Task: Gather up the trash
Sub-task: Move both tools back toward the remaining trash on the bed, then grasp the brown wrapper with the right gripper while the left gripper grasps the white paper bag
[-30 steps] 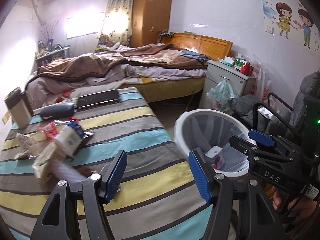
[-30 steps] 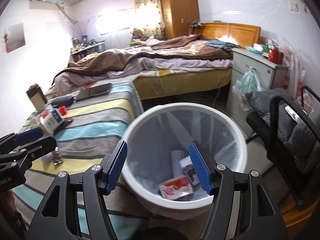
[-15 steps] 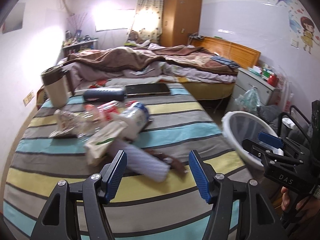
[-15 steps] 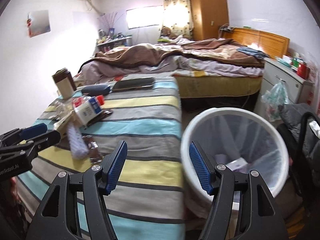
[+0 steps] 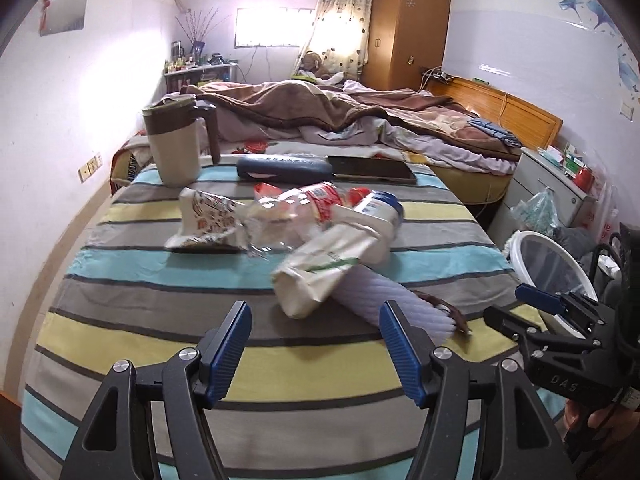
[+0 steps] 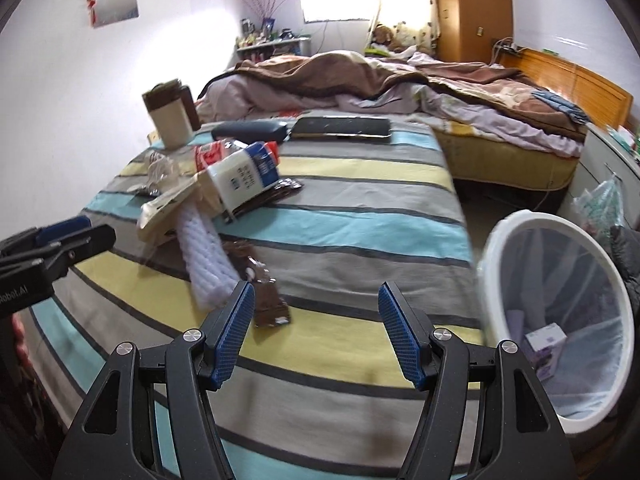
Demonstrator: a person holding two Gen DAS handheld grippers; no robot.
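Your grippers hang over the striped table, both empty.
Left gripper [image 5: 316,340] jaws opening, right gripper [image 6: 316,320] wide; trash pile [image 5: 312,236] beyond them, bin [image 6: 560,320] right of table [image 6: 360,208].

1. You have a matt woven cloth with stripes [image 5: 280,360] covering the desk.
2. On the cloth, the white ribbed roll [image 5: 384,296] looks like soft ridged foam or plastic.
3. Beside the roll, the cream pouch [image 5: 320,268] is smooth paper; the clear wrapper [image 5: 272,232] is glossy film.
4. Both grippers, left [image 5: 316,344] and right [image 6: 316,332], carry ribbed blue pads on matt black plastic.
5. Off the cloth's edge, the white bin [image 6: 556,312] is glossy plastic.
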